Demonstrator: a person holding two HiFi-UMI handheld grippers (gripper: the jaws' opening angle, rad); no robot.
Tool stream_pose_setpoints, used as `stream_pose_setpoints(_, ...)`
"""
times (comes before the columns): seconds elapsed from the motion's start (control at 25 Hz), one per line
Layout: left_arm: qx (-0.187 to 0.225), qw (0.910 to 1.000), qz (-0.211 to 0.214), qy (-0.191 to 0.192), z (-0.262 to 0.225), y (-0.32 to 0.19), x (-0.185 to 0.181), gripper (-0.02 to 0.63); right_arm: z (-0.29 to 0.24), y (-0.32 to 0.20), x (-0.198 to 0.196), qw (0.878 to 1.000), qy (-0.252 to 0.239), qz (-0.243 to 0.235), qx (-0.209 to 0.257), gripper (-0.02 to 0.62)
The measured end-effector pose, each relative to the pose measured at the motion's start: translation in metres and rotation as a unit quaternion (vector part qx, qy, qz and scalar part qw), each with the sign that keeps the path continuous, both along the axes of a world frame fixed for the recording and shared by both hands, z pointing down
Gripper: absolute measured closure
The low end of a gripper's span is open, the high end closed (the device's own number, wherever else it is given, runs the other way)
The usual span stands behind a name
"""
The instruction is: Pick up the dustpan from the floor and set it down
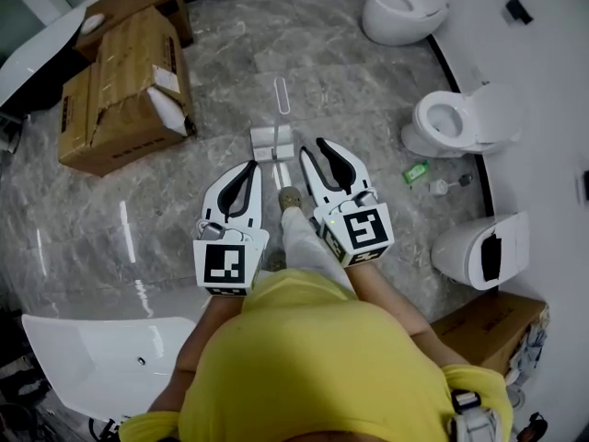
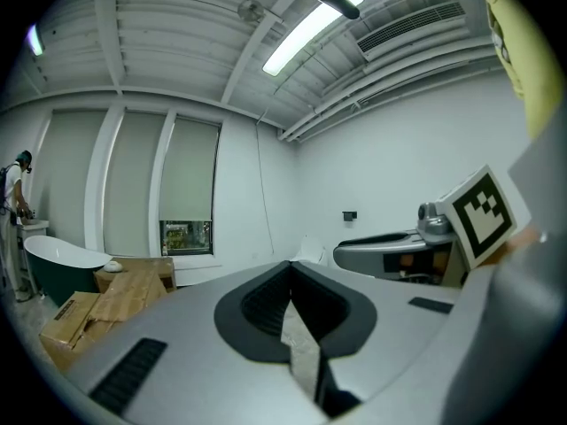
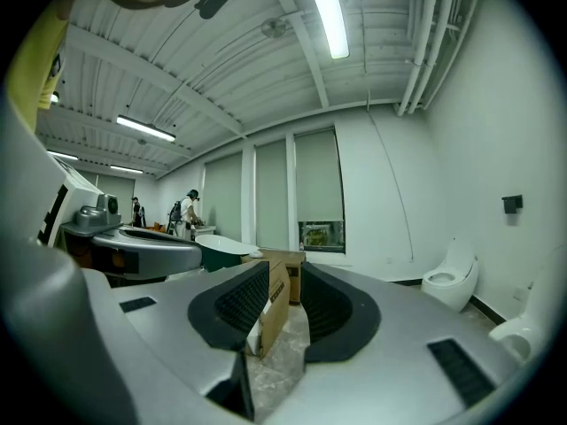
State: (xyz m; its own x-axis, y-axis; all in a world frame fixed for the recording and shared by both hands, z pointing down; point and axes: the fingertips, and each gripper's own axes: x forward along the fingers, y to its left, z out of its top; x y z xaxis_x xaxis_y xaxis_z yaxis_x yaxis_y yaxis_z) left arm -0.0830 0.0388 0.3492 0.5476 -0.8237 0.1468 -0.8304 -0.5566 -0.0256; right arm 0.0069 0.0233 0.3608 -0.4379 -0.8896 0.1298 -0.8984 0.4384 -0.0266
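Note:
A grey metal dustpan (image 1: 272, 142) lies on the marble floor, its long thin handle (image 1: 282, 95) pointing away from me. Neither gripper view shows it. My left gripper (image 1: 249, 167) hangs just short of the pan, to its left. Its jaws meet at the tips (image 2: 290, 266) with nothing between them. My right gripper (image 1: 319, 147) is level with the pan's right side and apart from it. Its jaws stand apart (image 3: 285, 277), and only floor and a distant cardboard box show through the gap. Each gripper also appears in the other's view: right gripper (image 2: 390, 251), left gripper (image 3: 133, 237).
Cardboard boxes (image 1: 124, 81) stand at the far left. Three white toilets (image 1: 400, 12) (image 1: 460, 122) (image 1: 479, 247) line the right wall, and a green bottle (image 1: 416, 171) lies near them. A white bathtub (image 1: 101, 353) is at near left. My shoe (image 1: 290, 198) is behind the pan.

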Motion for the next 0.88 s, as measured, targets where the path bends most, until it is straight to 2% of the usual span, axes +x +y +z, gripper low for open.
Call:
stream_pose_setpoints(0.24, 0.0, 1.0, -0.005, -0.003, 0.002, -0.065, 0.02, 0.603, 0.018, -0.065, 0.011, 1.0, 0.004, -0.022, -0.016, 0.469)
stream_pose_setpoints(0.56, -0.006, 0.9995, -0.028, 0.01, 0.012, -0.155, 0.045, 0.603, 0.058, -0.151, 0.02, 0.995, 0.028, -0.083, -0.05, 0.46)
stream_pose_setpoints(0.88, -0.029, 0.998, -0.057, -0.005, 0.04, -0.204, 0.047, 0.603, 0.104, -0.201, 0.014, 0.987, 0.037, -0.131, -0.085, 0.449)
